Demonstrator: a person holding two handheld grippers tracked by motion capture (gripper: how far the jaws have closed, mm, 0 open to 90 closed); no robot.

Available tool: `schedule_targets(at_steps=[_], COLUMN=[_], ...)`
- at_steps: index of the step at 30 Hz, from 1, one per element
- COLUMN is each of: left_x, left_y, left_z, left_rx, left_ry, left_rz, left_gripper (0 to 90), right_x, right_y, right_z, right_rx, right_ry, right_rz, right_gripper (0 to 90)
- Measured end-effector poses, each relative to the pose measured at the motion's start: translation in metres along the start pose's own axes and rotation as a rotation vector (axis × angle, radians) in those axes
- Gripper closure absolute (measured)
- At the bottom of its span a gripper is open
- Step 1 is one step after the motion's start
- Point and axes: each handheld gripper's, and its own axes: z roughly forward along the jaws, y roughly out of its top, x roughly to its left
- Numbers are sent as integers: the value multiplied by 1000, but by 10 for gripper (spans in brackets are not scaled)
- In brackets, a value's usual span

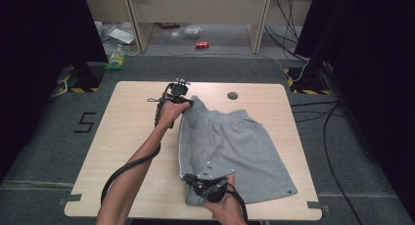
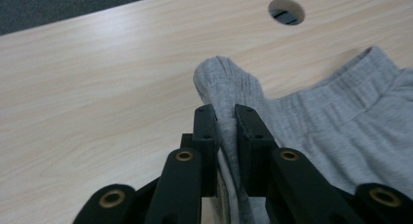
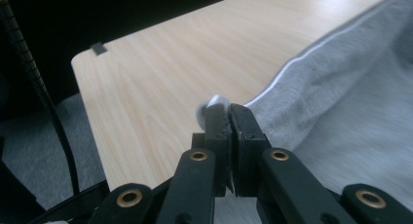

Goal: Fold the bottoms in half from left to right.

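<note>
- Right tongs (image 1: pixel 192 178), nearest the person, at the near edge of the bench (image 1: pixel 122 151); jaws pressed together on a small tuft at the near left corner of the grey shorts (image 1: pixel 235 146); in the right gripper view the pinched tuft protrudes just past the tips of the right tongs (image 3: pixel 229 118), with the white-piped side seam (image 3: pixel 292 68) running away from them.
- Grey shorts lie flat on the right-centre of the bench; the left edge, marked by the white piping, runs near to far between the two grips; this edge is the long axis on which any coming move turns.
- Left tongs (image 1: pixel 185 101), farther off, near the far edge; jaws closed on a bunched corner of the ribbed waistband (image 2: pixel 229 87); the garment body extends to the right of the left tongs (image 2: pixel 225 118) in the left gripper view.
- Judgement: both grips share one edge; the free cloth lies entirely to the right, so a fold or lift would likely carry that edge rightward.
- Cable hole (image 1: pixel 232 95) lies beyond the waistband, apart from it.
</note>
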Motion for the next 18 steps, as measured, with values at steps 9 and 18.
schedule_targets(at_steps=[9, 18], left_x=[-44, -95], left_y=[29, 42], left_z=[-6, 17], left_rx=[-19, -9], left_ry=[-25, -51], left_rz=[30, 65], left_gripper=[795, 793], right_x=[-23, -41], right_y=[-17, -46], right_z=[-60, -106], right_rx=[-86, -112], right_ry=[-83, -163], right_rz=[76, 146], right_gripper=[872, 872])
